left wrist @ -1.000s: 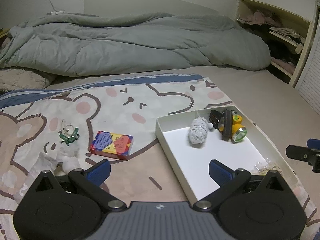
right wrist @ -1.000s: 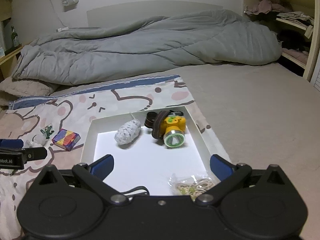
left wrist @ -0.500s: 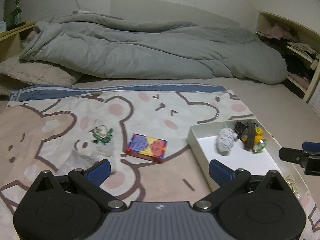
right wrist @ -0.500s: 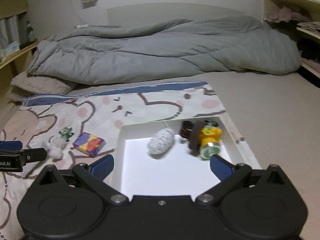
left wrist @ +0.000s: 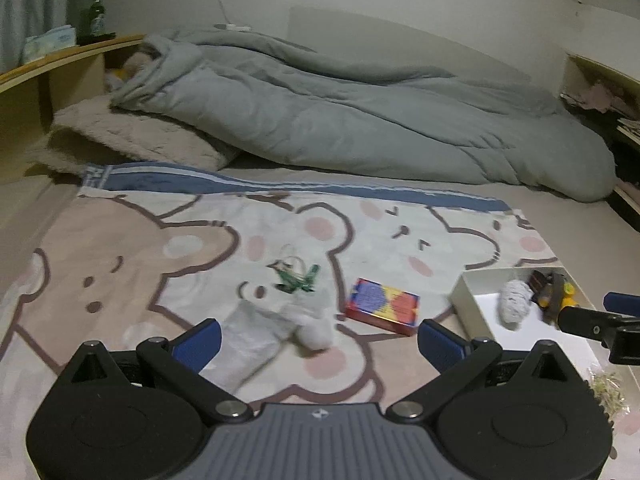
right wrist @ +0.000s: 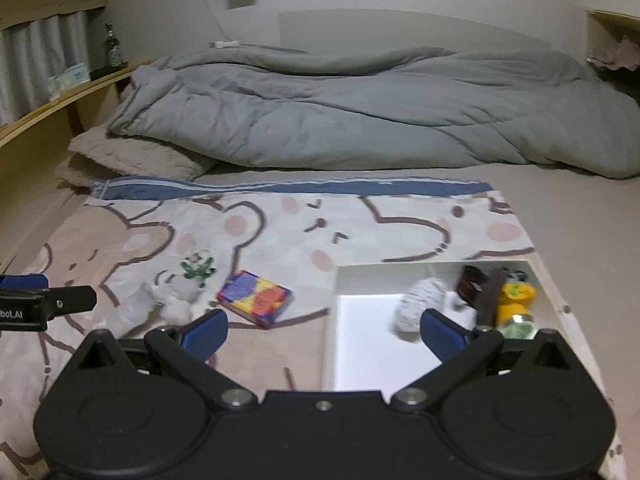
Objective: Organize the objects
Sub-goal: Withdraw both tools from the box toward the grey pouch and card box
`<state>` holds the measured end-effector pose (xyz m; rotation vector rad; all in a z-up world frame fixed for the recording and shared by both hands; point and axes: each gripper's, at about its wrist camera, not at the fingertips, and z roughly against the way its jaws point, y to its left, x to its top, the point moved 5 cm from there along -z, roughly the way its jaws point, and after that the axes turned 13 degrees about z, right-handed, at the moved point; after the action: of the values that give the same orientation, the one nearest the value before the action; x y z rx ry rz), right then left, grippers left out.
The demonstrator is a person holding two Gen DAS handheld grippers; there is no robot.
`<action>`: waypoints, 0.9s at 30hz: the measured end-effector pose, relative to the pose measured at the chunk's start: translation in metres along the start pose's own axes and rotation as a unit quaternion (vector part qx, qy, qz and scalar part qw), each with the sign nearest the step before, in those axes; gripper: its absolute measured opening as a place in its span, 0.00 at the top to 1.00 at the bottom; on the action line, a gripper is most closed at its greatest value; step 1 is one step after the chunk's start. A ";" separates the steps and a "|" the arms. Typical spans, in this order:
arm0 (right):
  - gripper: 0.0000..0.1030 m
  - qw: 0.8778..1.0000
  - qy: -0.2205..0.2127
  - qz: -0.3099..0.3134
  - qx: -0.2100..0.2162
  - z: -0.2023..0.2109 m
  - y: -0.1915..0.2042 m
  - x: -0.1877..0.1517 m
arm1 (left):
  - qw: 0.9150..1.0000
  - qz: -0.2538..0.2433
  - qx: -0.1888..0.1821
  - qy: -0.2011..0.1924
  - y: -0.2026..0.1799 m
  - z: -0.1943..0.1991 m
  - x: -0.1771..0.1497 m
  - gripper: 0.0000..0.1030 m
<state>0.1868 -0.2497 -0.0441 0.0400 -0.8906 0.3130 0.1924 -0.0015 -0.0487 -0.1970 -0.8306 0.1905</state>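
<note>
Your left tool (right wrist: 48, 304), lettered "bot.AI", and right tool (right wrist: 323, 330) both hang released over the bear blanket (left wrist: 200, 240). The card box (left wrist: 382, 306) lies at 12 o'clock, long axis pointing 4 o'clock toward the tray (left wrist: 464, 294); a duvet (left wrist: 360, 120) lies behind.

Both wrist cameras look forward, low over the bed, toward the grey duvet (left wrist: 360, 120); both share the bear-print blanket (right wrist: 280, 220) and white box (right wrist: 332, 320).
</note>
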 end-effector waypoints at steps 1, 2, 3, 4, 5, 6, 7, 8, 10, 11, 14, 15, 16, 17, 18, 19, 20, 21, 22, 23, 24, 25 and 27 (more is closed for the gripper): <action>0.00 1.000 -0.001 0.002 0.003 -0.001 0.004 0.001 | 1.000 0.001 0.002 -0.002 0.004 0.001 0.001 0.00; 0.00 1.000 -0.002 0.004 0.007 -0.003 0.009 0.003 | 1.000 0.002 0.004 -0.003 0.008 0.002 0.002 0.00; 0.00 1.000 -0.001 0.007 0.010 -0.005 0.014 0.005 | 1.000 0.002 0.007 -0.005 0.011 0.003 0.003 0.00; 0.00 1.000 -0.001 0.009 0.012 -0.007 0.018 0.006 | 1.000 0.002 0.009 -0.006 0.014 0.004 0.003 0.00; 0.00 1.000 -0.001 0.011 0.014 -0.009 0.021 0.007 | 1.000 0.002 0.011 -0.007 0.017 0.005 0.004 0.00; 0.00 1.000 -0.001 0.012 0.017 -0.011 0.025 0.009 | 1.000 0.002 0.013 -0.008 0.020 0.005 0.005 0.00; 0.00 1.000 -0.001 0.014 0.019 -0.012 0.029 0.010 | 1.000 0.002 0.015 -0.008 0.023 0.005 0.005 0.00; 0.00 1.000 -0.003 0.015 0.021 -0.013 0.032 0.011 | 1.000 0.003 0.016 -0.009 0.025 0.006 0.006 0.00; 0.00 0.999 -0.006 0.017 0.027 -0.014 0.038 0.014 | 1.000 0.004 0.018 -0.010 0.030 0.007 0.007 0.00; 0.00 0.999 -0.007 0.017 0.029 -0.015 0.041 0.015 | 1.000 0.005 0.019 -0.010 0.032 0.008 0.007 0.00; 0.00 0.999 -0.010 0.015 0.032 -0.016 0.047 0.018 | 1.000 0.008 0.023 -0.012 0.037 0.010 0.010 0.00; 0.00 0.999 -0.011 0.015 0.034 -0.017 0.048 0.019 | 1.000 0.009 0.023 -0.013 0.039 0.010 0.011 0.00; 0.00 0.999 -0.012 0.015 0.035 -0.017 0.049 0.020 | 1.000 0.010 0.023 -0.014 0.040 0.011 0.012 0.00; 0.00 0.999 -0.012 0.016 0.035 -0.017 0.050 0.021 | 1.000 0.011 0.022 -0.015 0.041 0.011 0.013 0.00; 0.00 0.999 -0.013 0.016 0.035 -0.018 0.051 0.022 | 1.000 0.011 0.020 -0.016 0.042 0.012 0.014 0.00; 0.00 0.999 -0.013 0.017 0.035 -0.019 0.052 0.022 | 1.000 0.010 0.019 -0.016 0.043 0.012 0.015 0.00; 0.00 0.999 -0.012 0.017 0.035 -0.019 0.052 0.022 | 1.000 0.009 0.018 -0.016 0.043 0.012 0.016 0.00; 0.00 0.999 -0.011 0.017 0.034 -0.020 0.052 0.021 | 1.000 0.008 0.020 -0.016 0.044 0.012 0.017 0.00; 0.00 0.999 -0.010 0.017 0.034 -0.021 0.052 0.021 | 1.000 0.007 0.020 -0.015 0.045 0.012 0.019 0.00; 0.00 0.999 -0.009 0.016 0.033 -0.021 0.051 0.021 | 1.000 0.006 0.018 -0.015 0.046 0.012 0.020 0.00; 0.00 0.999 -0.008 0.014 0.033 -0.022 0.051 0.021 | 1.000 0.003 0.016 -0.016 0.047 0.012 0.021 0.00; 0.00 0.999 -0.008 0.013 0.033 -0.023 0.051 0.022 | 1.000 0.001 0.015 -0.017 0.047 0.011 0.023 0.00; 0.00 0.999 -0.007 0.007 0.033 -0.024 0.050 0.022 | 1.000 -0.010 0.015 -0.015 0.048 0.009 0.024 0.00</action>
<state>0.2033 -0.1924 -0.0475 0.0969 -0.8947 0.3563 0.1968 0.0516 -0.0373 -0.1584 -0.8587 0.1880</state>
